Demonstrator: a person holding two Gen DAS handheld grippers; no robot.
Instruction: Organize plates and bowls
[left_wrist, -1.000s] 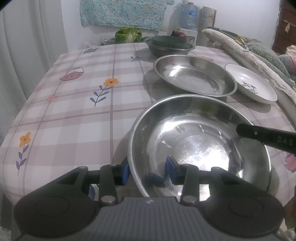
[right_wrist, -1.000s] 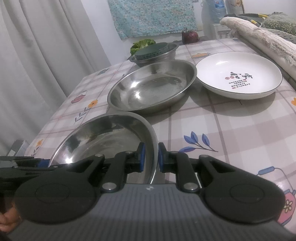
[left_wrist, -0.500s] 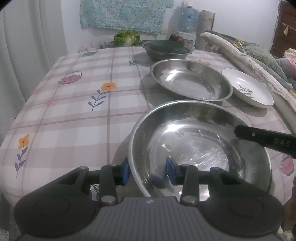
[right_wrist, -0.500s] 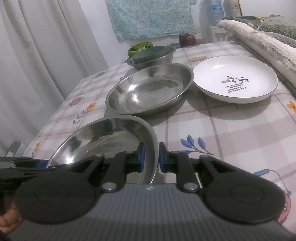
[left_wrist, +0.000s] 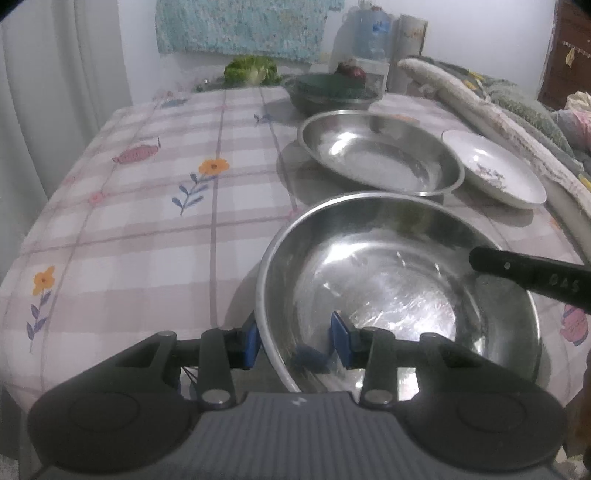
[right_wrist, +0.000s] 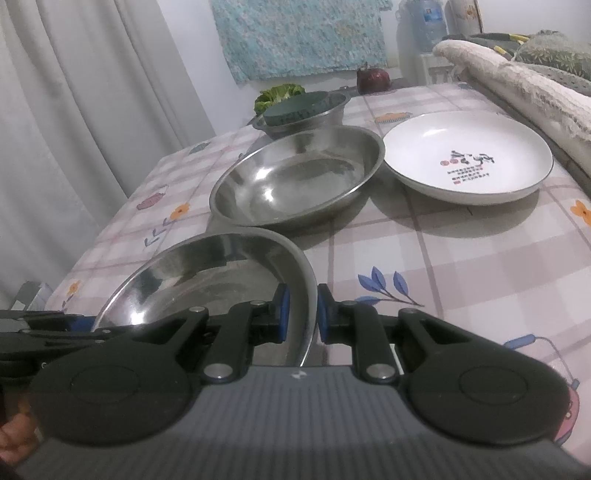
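Holding the near steel bowl (left_wrist: 399, 291) by its rim, lower centre of both frames: right gripper (right_wrist: 300, 314) pinched tight on the right edge, left gripper (left_wrist: 293, 339) straddling the near rim, pads clamped across the wall. I judge it light, stiff, slick, so rim is the right hold. Second steel bowl (right_wrist: 299, 177) and white plate (right_wrist: 469, 155) sit beyond on the worktop (left_wrist: 147, 229).

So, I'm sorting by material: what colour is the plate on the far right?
White plate with a small red-and-black print; clearest in the right wrist view.
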